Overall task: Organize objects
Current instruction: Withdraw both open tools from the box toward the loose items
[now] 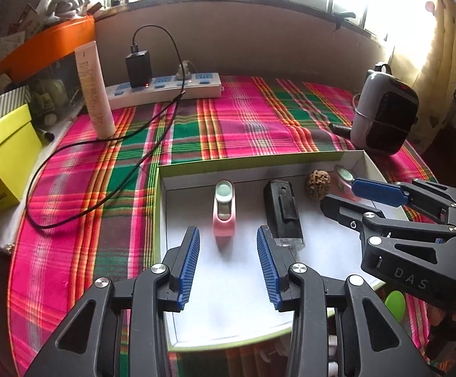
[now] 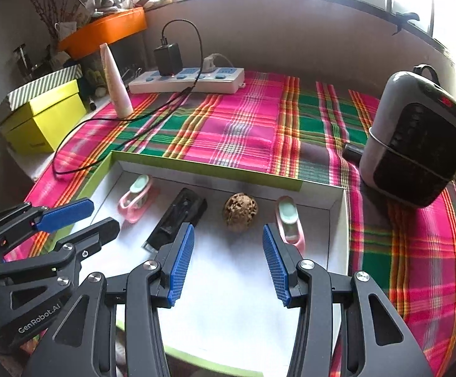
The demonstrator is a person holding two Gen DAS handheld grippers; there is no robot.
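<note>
A shallow white box tray with a green rim [image 1: 157, 207] [image 2: 196, 168] lies on the plaid cloth. Along its far side lie a pink clip-like item [image 1: 224, 210] [image 2: 135, 198], a black device [image 1: 282, 213] [image 2: 177, 216], a walnut [image 1: 318, 184] [image 2: 239, 210] and a second pink item [image 1: 344, 174] [image 2: 289, 220]. My left gripper [image 1: 228, 235] [image 2: 102, 215] hovers open just short of the first pink item, holding nothing. My right gripper [image 2: 228, 232] [image 1: 341, 196] stands open in front of the walnut, with nothing between its blue pads.
A white power strip [image 1: 165, 89] with a black charger and a trailing black cable [image 1: 102, 144] sits at the back. A white tube [image 1: 94, 91] stands at left near a yellow box [image 1: 1, 163]. A grey and black heater [image 2: 416, 144] stands at right.
</note>
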